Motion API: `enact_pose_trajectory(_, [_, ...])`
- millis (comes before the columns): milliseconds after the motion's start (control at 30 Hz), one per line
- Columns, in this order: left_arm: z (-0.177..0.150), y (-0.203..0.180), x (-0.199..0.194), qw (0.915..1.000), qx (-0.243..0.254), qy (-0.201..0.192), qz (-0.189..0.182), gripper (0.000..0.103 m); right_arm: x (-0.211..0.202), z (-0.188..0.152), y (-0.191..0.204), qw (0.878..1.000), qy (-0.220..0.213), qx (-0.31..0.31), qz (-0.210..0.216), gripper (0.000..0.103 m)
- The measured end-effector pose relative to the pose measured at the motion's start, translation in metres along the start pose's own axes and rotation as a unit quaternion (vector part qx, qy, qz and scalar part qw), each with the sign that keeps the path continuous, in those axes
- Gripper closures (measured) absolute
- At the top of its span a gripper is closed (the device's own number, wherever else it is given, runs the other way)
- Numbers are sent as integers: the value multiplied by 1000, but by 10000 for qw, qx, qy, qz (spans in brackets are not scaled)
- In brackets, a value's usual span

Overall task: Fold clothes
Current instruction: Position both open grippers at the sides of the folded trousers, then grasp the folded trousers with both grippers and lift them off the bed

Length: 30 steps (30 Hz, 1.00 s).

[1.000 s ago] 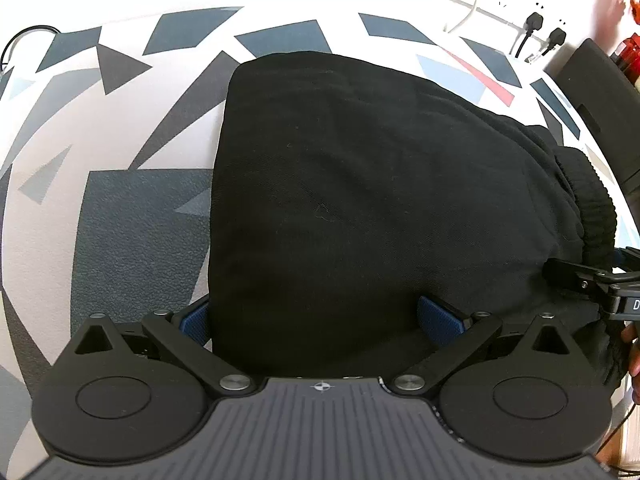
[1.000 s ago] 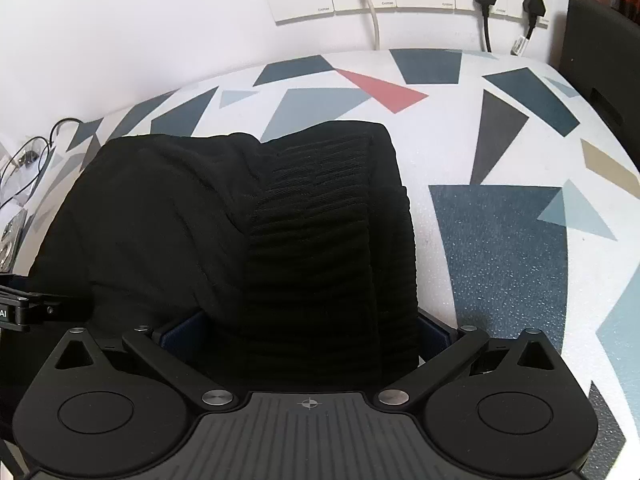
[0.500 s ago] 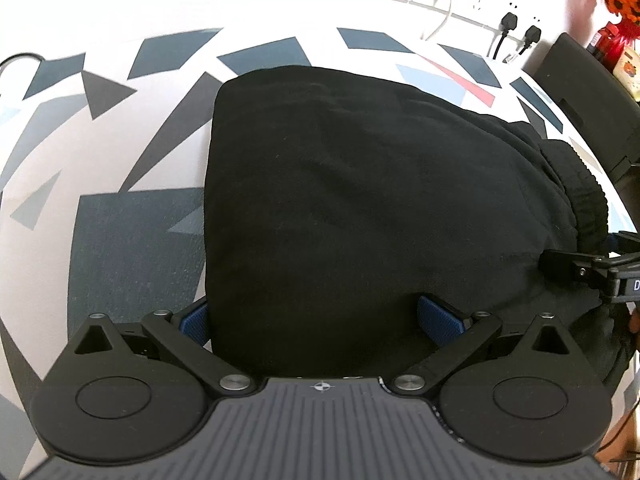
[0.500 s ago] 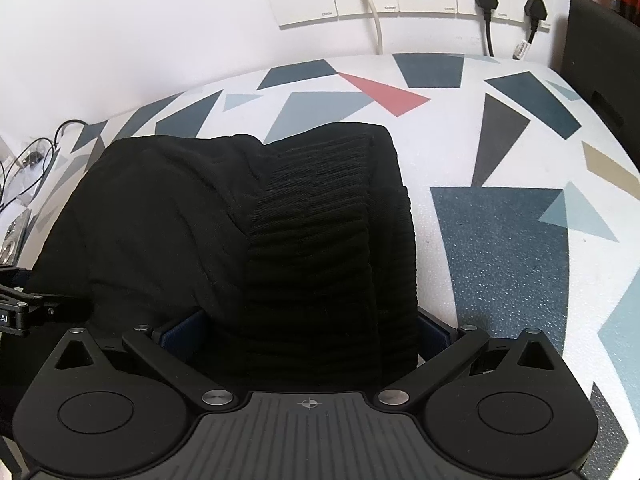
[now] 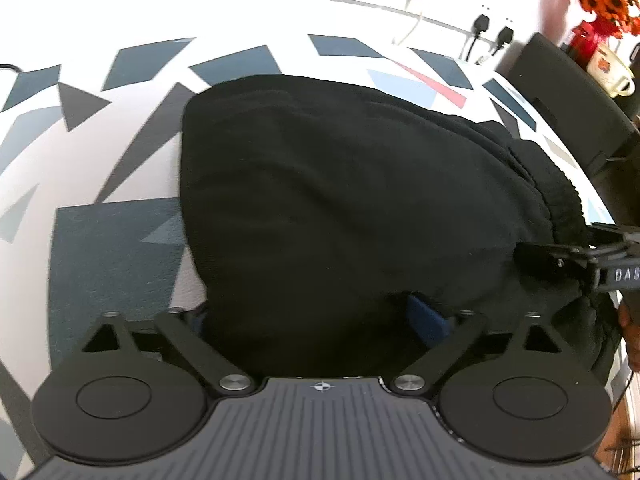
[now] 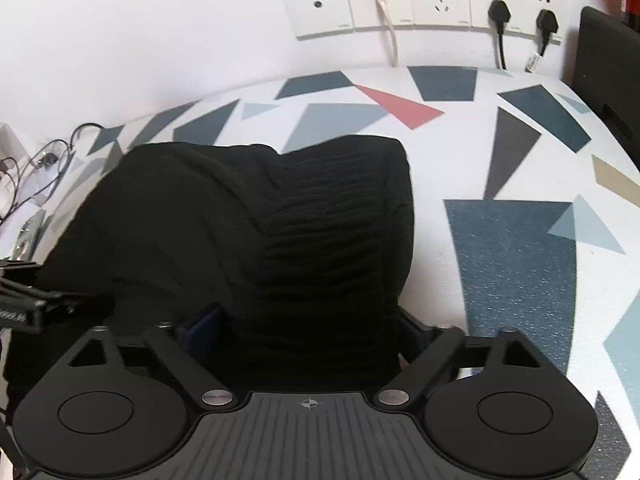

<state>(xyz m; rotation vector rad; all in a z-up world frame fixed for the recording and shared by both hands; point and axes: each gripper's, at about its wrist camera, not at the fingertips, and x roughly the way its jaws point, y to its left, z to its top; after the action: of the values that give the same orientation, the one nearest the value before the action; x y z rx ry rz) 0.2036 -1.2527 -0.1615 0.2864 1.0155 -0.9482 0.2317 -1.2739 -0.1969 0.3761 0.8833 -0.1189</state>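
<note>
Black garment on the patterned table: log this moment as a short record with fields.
garment: black garment, folded into a thick bundle, ribbed band on its right part
surface: patterned tabletop, white with coloured triangles
left gripper: jaws straddle the bundle's near edge
right gripper: jaws closing, ribbed band between them
wall: sockets, two black plugs in
fold: looks nearly done

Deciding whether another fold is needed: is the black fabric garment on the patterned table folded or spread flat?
Folded. The black fabric garment sits as a compact bundle with its ribbed band doubled over on top; patterned table shows around it.
</note>
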Motion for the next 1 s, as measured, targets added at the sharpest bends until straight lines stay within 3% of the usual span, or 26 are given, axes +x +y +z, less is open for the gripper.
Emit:
enact_pose_trajectory(200, [-5,-3,2,9997,160,-192,61,0,4,0,-5,10000,-40,-11,61,4])
enact_pose_trajectory(267, [-4,-3,1,9997,119,-173,105,3,7,1,2,9999,-46,-151,-50,6])
enact_pose_trajectory(300, [-3,-3,-1,9997,65,-173,128,15,8,2,6,9998,-52,-185,-58,11])
enact_pose_trajectory(333, [-2,-1,-4,9997,-27,-196,146,26,8,3,9,9999,-38,-154,-19,24])
enact_pose_trajectory(367, [-1,2,-9,9996,-154,-208,128,46,7,4,12,9999,-25,-123,19,33])
enact_pose_trajectory(400, [-1,5,-13,9993,-279,-219,85,54,7,6,15,10000,0,-79,59,37])
enact_pose_trajectory(467, [-1,9,-23,9989,-371,-278,79,70,2,10,20,9999,21,30,116,56])
enact_pose_trajectory(567, [-9,10,-43,9985,-177,-516,101,75,-12,10,32,9996,-185,58,190,67])
enact_pose_trajectory(700, [-23,22,-86,9946,-178,-1019,-120,87,-38,4,57,9978,-617,40,257,71])
enact_pose_trajectory(800, [-31,35,-120,9911,-185,-1311,-171,89,-58,3,81,9953,-907,85,338,72])
enact_pose_trajectory(1000, [-55,66,-175,9842,-279,-1739,162,90,-84,10,142,9885,-1344,-310,616,74])
